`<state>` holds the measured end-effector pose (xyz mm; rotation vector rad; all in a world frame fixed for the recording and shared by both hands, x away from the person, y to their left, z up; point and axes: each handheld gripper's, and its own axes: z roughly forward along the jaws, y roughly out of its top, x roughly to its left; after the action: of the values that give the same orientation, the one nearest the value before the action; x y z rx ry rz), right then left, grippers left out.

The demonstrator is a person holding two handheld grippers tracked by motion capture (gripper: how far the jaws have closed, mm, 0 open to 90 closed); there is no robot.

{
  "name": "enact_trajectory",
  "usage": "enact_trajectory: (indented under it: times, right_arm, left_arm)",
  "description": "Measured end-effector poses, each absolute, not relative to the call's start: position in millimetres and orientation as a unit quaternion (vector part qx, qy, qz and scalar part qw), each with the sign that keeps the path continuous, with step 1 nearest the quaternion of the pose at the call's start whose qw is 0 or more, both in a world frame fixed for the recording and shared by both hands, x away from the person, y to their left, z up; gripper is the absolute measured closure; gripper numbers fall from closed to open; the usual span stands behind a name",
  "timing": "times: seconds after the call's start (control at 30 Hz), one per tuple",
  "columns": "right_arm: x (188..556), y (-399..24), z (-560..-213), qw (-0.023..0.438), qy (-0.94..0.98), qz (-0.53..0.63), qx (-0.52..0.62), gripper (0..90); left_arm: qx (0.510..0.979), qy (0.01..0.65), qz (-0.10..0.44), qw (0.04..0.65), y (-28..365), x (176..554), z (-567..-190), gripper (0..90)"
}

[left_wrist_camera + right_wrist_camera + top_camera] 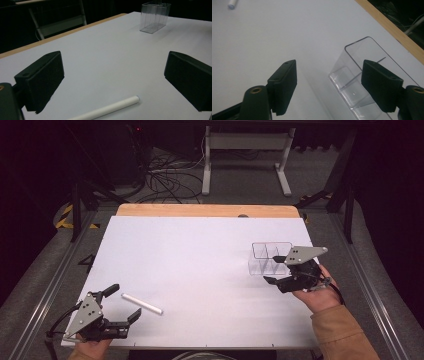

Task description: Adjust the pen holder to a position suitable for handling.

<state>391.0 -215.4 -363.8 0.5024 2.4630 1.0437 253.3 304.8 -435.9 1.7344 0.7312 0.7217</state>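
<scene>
Chalk stick [142,304] lies near the desk's [200,255] front-left corner between the left gripper's [123,303] wide, empty jaws. Right gripper [274,269], half-open and empty, could tip the clear organizer [265,258] beside it.

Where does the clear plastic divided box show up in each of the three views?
High view: the clear box stands at right of middle on the white sheet, beside the right gripper.
Left gripper view: top right, far off.
Right gripper view: lower right, partly behind one pad.
Shared landmark: the white stick, low in the left gripper view, top left in the right gripper view.
</scene>
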Motion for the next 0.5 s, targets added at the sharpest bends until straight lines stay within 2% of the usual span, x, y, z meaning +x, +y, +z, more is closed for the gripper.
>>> enact_trajectory:
  times: [0.4,0.5]
  right_arm:
    - [411.7,-217.1,-370.2,0.212,0.891,0.352,0.192,32.1]
    - [414.8,-219.2,-371.7,0.214,0.893,0.344,0.195,35.0]
  left_arm:
    - [0.728,0.306,0.302,0.534,305.5,253.6,-436.1,3.5]
    - [0.73,0.301,0.299,0.536,305.4,253.4,-436.2,3.4]
